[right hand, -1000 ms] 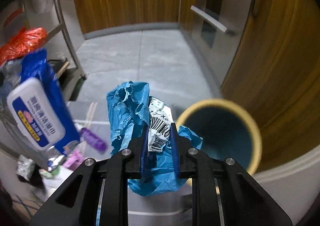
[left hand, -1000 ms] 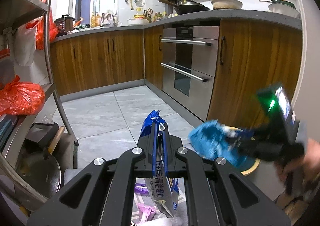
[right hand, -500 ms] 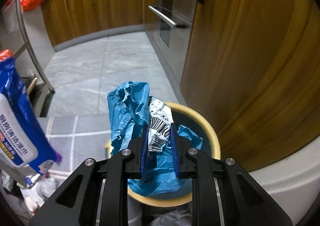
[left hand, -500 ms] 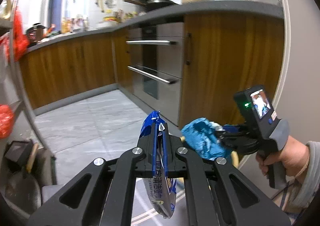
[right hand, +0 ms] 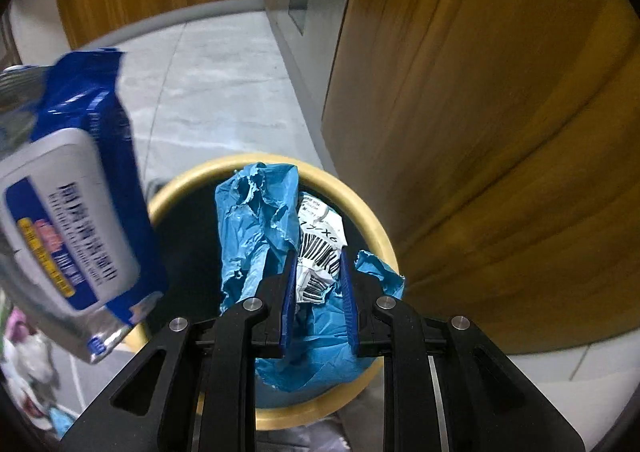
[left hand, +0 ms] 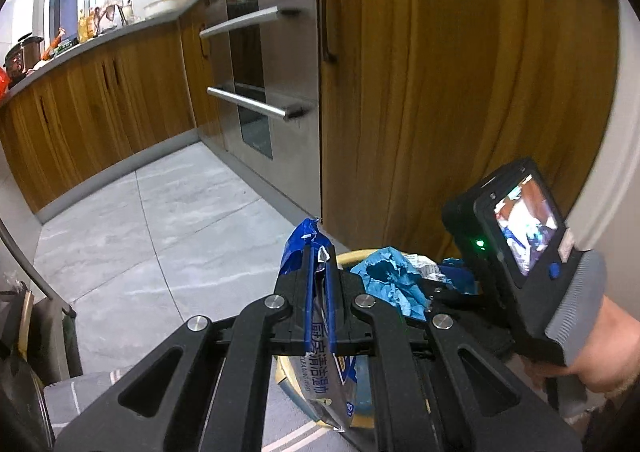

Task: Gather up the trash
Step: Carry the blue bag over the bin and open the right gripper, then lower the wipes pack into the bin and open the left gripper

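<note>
My right gripper (right hand: 318,252) is shut on a crumpled blue mailer bag (right hand: 256,228) with a white barcode label (right hand: 320,248), held right over the mouth of a round bin with a yellow rim (right hand: 380,228). My left gripper (left hand: 319,256) is shut on the top edge of a blue wet-wipes pack (left hand: 324,364), which hangs down over the bin's rim (left hand: 348,255). From the right wrist the wipes pack (right hand: 76,212) hangs at the left, over the bin's left edge. The blue mailer bag (left hand: 390,278) also shows in the left wrist view, just right of my left gripper.
A wooden cabinet (left hand: 460,92) stands close behind the bin, with a steel oven (left hand: 256,72) beside it. Grey tiled floor (left hand: 152,220) stretches to the left. Loose litter (right hand: 28,340) lies on the floor left of the bin. A hand (left hand: 600,348) holds the right gripper's handle.
Both grippers have swung right and down towards the bin. The blue mailer bag now hangs over the bin's mouth, and the wipes pack has come over its left rim. Both grips are unchanged.
</note>
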Tool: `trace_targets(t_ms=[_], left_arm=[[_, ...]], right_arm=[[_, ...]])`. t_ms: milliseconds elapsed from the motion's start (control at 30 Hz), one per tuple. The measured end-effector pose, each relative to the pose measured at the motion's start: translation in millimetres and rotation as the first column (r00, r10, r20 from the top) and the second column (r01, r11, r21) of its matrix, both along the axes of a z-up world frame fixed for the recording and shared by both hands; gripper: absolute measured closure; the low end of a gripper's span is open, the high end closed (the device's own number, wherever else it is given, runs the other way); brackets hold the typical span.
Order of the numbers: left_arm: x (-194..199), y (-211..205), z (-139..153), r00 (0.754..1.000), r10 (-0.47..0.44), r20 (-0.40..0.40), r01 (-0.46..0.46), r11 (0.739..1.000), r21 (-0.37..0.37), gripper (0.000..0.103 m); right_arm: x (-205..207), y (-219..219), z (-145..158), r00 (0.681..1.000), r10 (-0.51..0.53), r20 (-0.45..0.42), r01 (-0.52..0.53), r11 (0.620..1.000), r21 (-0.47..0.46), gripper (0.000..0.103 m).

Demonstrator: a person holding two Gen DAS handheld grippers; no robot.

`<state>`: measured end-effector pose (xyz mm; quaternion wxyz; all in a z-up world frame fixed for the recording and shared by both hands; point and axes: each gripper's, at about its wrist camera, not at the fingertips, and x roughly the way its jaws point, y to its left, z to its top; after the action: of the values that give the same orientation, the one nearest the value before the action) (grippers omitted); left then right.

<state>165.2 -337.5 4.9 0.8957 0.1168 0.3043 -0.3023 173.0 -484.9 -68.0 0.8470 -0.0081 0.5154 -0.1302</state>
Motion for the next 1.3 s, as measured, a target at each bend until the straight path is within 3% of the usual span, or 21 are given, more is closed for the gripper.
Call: trace_targets(t_ms=[233,567,667,733,900,1000,1067,1200,1300], left_arm=[[11.0,-24.3,-44.0,1.000,0.004,-0.018,-0.002,0.994,0.110,0.098],[27.1,-28.3,-61.0,0.996,0.007,-0.084,0.002,0.994,0.107,0.096],[26.4,-28.3,-61.7,0.996,0.011,-0.087,-0.002,0.994,0.106,0.089],[26.5,-27.8,-63.0,0.997,0.018,-0.077,-0.009,0.993,0.120,0.079],[23.2,-21.9,-66.9,0.997,0.019,-0.071,-0.010,0.991,0.136,0.078],[23.9,-15.5,-67.8,0.997,0.034,-0.073,-0.023,0.990,0.140,0.079],[23.9,-11.5,-66.3,0.997,0.042,-0.070,-0.031,0.990,0.141,0.078],[22.6,-0.4,-59.8,0.996,0.058,-0.063,-0.049,0.989,0.140,0.078],[17.5,11.0,-52.1,0.996,0.069,-0.053,-0.061,0.988,0.141,0.078]], right_arm=[[6.8,5.8,-12.7,0.996,0.056,-0.069,-0.058,0.998,-0.026,0.081],[21.1,-2.9,-9.4,0.996,0.055,-0.076,-0.053,0.998,0.026,0.081],[24.6,-2.9,-12.6,0.995,0.059,-0.075,-0.057,0.998,0.032,0.081],[20.0,-6.2,-14.9,0.996,0.054,-0.077,-0.051,0.998,0.041,0.081],[13.6,-9.8,-19.4,0.993,0.068,-0.097,-0.061,0.995,0.073,0.080],[16.1,-4.2,-22.4,0.991,0.082,-0.101,-0.077,0.996,0.053,0.071],[17.4,-3.7,-22.3,0.992,0.076,-0.101,-0.070,0.996,0.057,0.059],[18.0,-1.9,-20.5,0.993,0.074,-0.087,-0.069,0.996,0.053,0.055],[15.7,3.7,-14.9,0.995,0.074,-0.069,-0.070,0.996,0.058,0.046]])
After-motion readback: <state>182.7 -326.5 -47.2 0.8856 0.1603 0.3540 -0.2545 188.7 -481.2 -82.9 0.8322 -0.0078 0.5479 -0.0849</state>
